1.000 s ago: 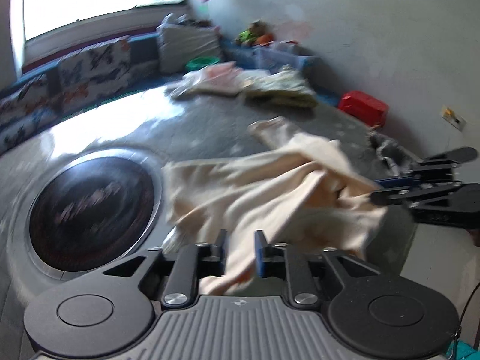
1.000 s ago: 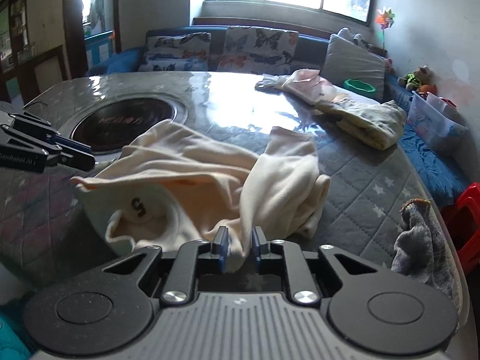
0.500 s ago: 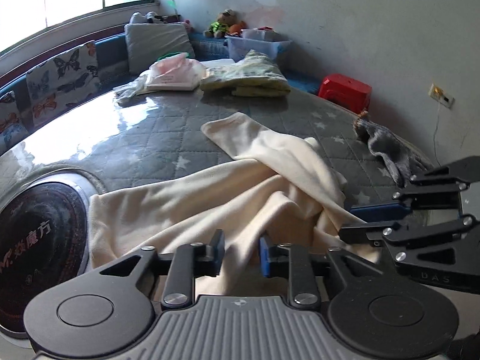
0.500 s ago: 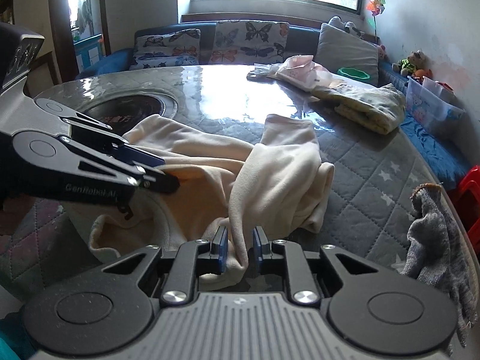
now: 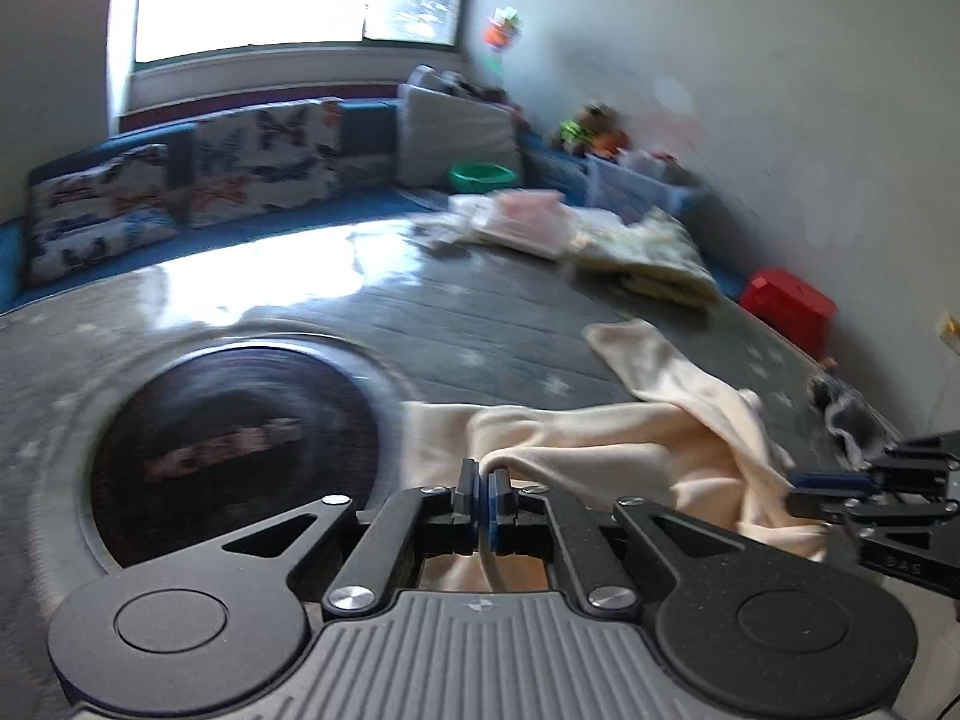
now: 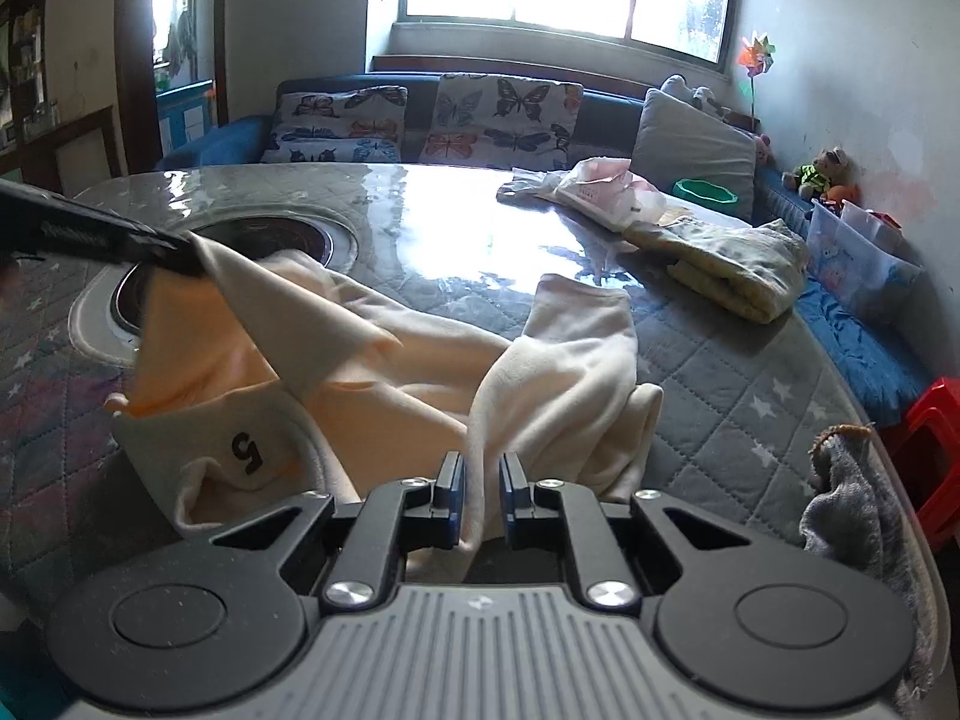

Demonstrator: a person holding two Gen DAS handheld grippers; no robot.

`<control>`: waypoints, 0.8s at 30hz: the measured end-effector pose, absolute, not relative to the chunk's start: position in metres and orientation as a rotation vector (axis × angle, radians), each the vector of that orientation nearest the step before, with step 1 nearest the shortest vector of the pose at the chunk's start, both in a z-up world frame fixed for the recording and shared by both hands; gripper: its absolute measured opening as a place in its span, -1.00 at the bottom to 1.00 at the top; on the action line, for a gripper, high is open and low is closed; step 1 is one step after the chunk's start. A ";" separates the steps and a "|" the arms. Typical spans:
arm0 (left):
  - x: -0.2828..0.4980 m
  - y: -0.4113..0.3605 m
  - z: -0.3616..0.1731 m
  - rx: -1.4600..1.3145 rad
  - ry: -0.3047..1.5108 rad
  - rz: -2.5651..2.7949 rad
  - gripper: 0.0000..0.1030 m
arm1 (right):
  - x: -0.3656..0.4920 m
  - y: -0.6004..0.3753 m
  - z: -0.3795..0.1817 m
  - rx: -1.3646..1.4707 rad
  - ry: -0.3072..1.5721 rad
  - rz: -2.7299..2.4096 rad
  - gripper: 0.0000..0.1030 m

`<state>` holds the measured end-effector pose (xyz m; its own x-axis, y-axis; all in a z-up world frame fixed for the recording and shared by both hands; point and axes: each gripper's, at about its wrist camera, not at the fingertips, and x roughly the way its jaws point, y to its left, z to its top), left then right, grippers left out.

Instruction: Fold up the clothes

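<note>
A cream garment (image 6: 420, 372) with a "5" label lies crumpled on the grey quilted table (image 6: 720, 348); it also shows in the left wrist view (image 5: 630, 444). My left gripper (image 5: 483, 489) is shut on a fold of the garment's edge and lifts it; in the right wrist view it shows at the left (image 6: 180, 255) with cloth hanging from it. My right gripper (image 6: 480, 483) is shut on another fold near the table's front edge; in the left wrist view it shows at the right (image 5: 798, 492).
A round black hotplate (image 5: 234, 444) is set into the table at the left. A folded yellowish garment (image 6: 738, 264) and a pink one (image 6: 600, 186) lie at the far side. A grey cloth (image 6: 846, 498) hangs over the right edge. A sofa with butterfly cushions (image 6: 498, 114) stands behind.
My left gripper closed on the garment's edge and pulled it up and to the left, away from my right gripper. The right gripper kept its hold.
</note>
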<state>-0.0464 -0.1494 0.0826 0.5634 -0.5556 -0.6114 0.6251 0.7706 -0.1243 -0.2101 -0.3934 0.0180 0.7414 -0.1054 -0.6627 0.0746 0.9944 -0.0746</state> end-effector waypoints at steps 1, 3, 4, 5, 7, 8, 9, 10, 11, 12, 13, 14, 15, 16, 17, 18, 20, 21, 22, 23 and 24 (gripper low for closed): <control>-0.047 -0.141 0.083 0.102 0.680 -0.678 -0.94 | -0.210 -0.394 0.018 -0.047 0.731 -0.100 -0.77; -0.048 -0.124 0.083 0.084 0.682 -0.643 -0.94 | -0.209 -0.395 0.019 -0.044 0.730 -0.102 -0.69; -0.049 -0.116 0.083 0.075 0.683 -0.625 -0.94 | -0.208 -0.395 0.020 -0.036 0.726 -0.104 -0.63; -0.050 -0.107 0.083 0.066 0.684 -0.607 -0.94 | -0.206 -0.396 0.021 -0.029 0.723 -0.104 -0.52; -0.051 -0.090 0.083 0.048 0.686 -0.571 -0.95 | -0.199 -0.396 0.021 -0.036 0.716 -0.109 -0.48; -0.052 -0.082 0.082 0.039 0.687 -0.553 -0.95 | -0.194 -0.396 0.021 -0.039 0.715 -0.111 -0.29; -0.053 -0.074 0.082 0.030 0.687 -0.535 -0.95 | -0.189 -0.397 0.020 -0.033 0.716 -0.114 -0.15; -0.053 -0.065 0.082 0.021 0.688 -0.517 -0.95 | -0.185 -0.398 0.020 -0.026 0.718 -0.117 -0.15; -0.054 -0.057 0.082 0.012 0.689 -0.499 -0.95 | -0.180 -0.398 0.019 -0.021 0.720 -0.117 -0.15; -0.055 -0.049 0.082 0.003 0.689 -0.482 -0.95 | -0.173 -0.397 0.018 -0.025 0.724 -0.113 -0.15; -0.056 -0.043 0.081 -0.009 0.690 -0.470 -0.95 | -0.169 -0.396 0.016 -0.035 0.725 -0.114 -0.15; -0.058 -0.037 0.080 -0.019 0.690 -0.458 -0.95 | -0.164 -0.395 0.014 -0.046 0.729 -0.114 -0.16; -0.059 -0.032 0.080 -0.027 0.691 -0.442 -0.95 | -0.158 -0.393 0.010 -0.058 0.742 -0.112 -0.19; -0.060 -0.026 0.079 -0.035 0.692 -0.425 -0.95 | -0.155 -0.392 0.008 -0.061 0.752 -0.108 -0.23; -0.062 -0.021 0.079 -0.041 0.693 -0.410 -0.95 | -0.152 -0.391 0.004 -0.066 0.768 -0.100 -0.33; -0.064 -0.015 0.079 -0.044 0.693 -0.392 -0.95 | -0.151 -0.389 0.001 -0.072 0.778 -0.090 -0.51; -0.069 -0.002 0.078 -0.050 0.697 -0.364 -0.95 | -0.156 -0.385 -0.001 -0.089 0.773 -0.073 -0.69; -0.072 0.004 0.077 -0.052 0.699 -0.350 -0.95 | -0.159 -0.383 -0.002 -0.095 0.770 -0.065 -0.74; -0.076 0.011 0.076 -0.053 0.703 -0.338 -0.95 | -0.162 -0.381 0.000 -0.093 0.765 -0.059 -0.77; -0.080 0.018 0.077 -0.050 0.705 -0.320 -0.95 | -0.166 -0.380 0.002 -0.090 0.759 -0.052 -0.81; -0.083 0.024 0.077 -0.050 0.707 -0.302 -0.95 | -0.173 -0.377 0.006 -0.086 0.748 -0.043 -0.84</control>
<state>-0.0832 0.0243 0.0771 0.7187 -0.2898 -0.6321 0.2562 0.9554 -0.1467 -0.1727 -0.3774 0.0057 0.7326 -0.0697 -0.6771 0.0086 0.9956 -0.0932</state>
